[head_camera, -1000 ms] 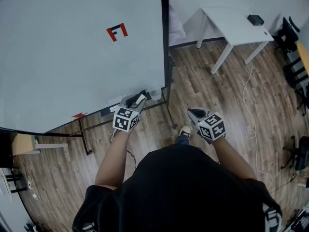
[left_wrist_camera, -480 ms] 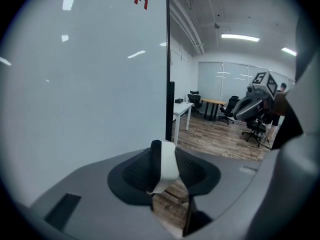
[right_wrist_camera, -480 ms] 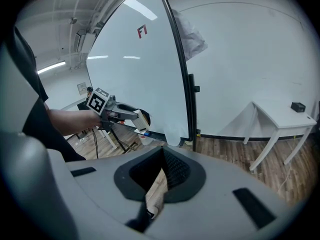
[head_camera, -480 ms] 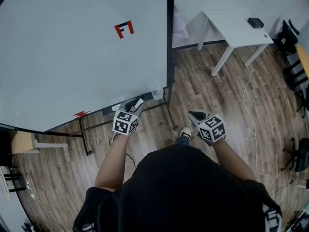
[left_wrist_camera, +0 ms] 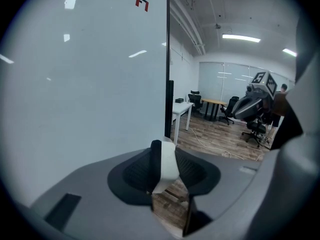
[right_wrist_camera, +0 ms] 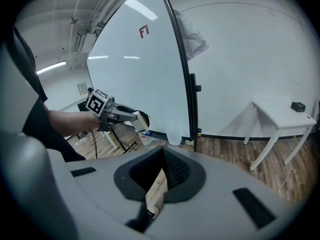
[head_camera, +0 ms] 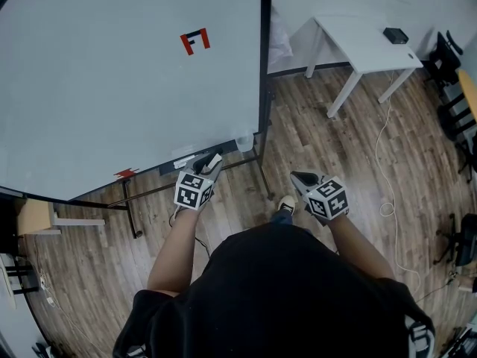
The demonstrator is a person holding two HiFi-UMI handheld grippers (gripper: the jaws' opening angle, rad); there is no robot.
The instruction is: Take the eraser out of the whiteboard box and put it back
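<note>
My left gripper [head_camera: 209, 160] is shut on the eraser [head_camera: 213, 159], a white block with a black felt side. The block stands upright between the pads in the left gripper view, eraser [left_wrist_camera: 166, 162]. It hangs just in front of the whiteboard's [head_camera: 112, 95] lower edge, left of and a little short of the translucent whiteboard box [head_camera: 243, 142] at the board's bottom right corner. From the right gripper view the left gripper [right_wrist_camera: 134, 118] shows with the eraser [right_wrist_camera: 142, 120] at its tip. My right gripper [head_camera: 300, 176] hovers over the floor, shut and empty, well right of the board.
The whiteboard's metal stand [head_camera: 131, 213] and black frame post [head_camera: 264, 66] reach the wooden floor. A white table [head_camera: 365, 39] with a small black item [head_camera: 394, 32] stands at the back right. A white cable [head_camera: 387, 162] trails on the floor. Office chairs [head_camera: 447, 58] crowd the right edge.
My left gripper has drawn back a little and down from the box, the eraser still in it. The right gripper has stayed where it was.
</note>
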